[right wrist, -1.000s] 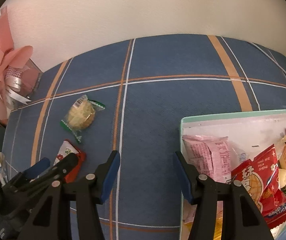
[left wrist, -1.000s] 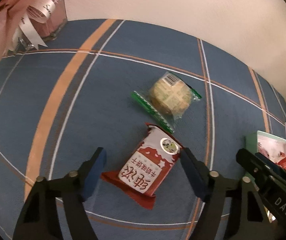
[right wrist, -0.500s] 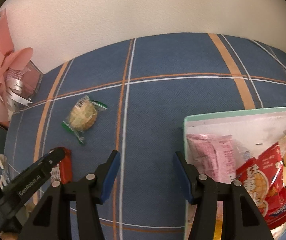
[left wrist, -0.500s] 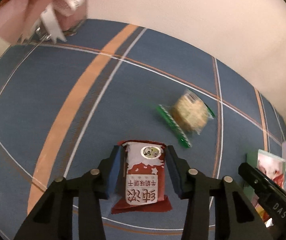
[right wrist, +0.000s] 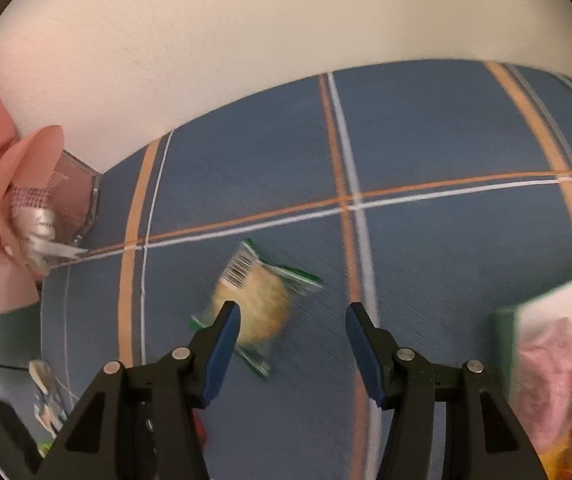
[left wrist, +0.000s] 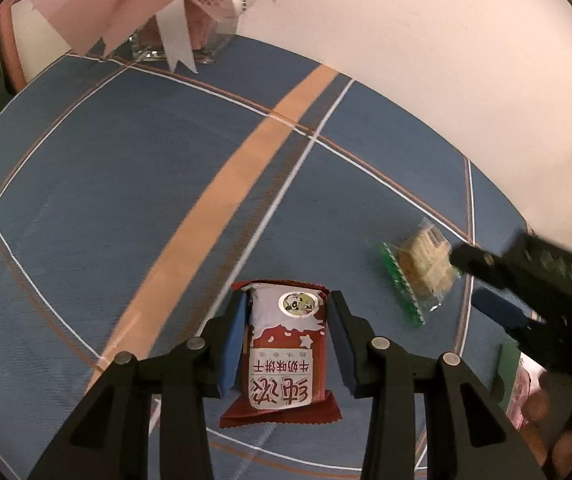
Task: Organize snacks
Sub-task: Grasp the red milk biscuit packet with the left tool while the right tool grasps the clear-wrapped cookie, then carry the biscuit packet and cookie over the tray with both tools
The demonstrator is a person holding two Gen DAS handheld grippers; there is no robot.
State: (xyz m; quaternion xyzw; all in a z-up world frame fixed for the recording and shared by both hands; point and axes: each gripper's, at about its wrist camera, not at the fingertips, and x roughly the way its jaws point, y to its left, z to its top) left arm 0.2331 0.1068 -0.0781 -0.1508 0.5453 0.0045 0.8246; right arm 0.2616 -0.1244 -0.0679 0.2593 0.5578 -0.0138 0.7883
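The left tongs [left wrist: 286, 340] are clamped on a red-and-white biscuit packet [left wrist: 284, 344], one blue pad against each long side, so the packet lies lengthwise between them with its crimped end towards the camera. That across-the-width hold looks chosen because the flat pack is narrow enough to pinch firmly there. The packet sits over the blue plaid worktop [left wrist: 126, 200]; whether it has left the cloth cannot be told.

The right tongs [right wrist: 291, 344] stand open and hold nothing. A clear-wrapped round cake with green ends [right wrist: 254, 308] lies on the worktop at about eleven o'clock from their gap, partly behind the left pad, which suggests it is the next pick. In the left view the same cake [left wrist: 421, 270] lies at two o'clock from the packet.

At four o'clock in the right view is the green-rimmed box [right wrist: 503, 320], presumably the destination, already holding pink and red packs, too blurred to count.

Count: two loose snacks, one box, two tongs, one pink ribboned gift [right wrist: 14, 216] at nine o'clock.
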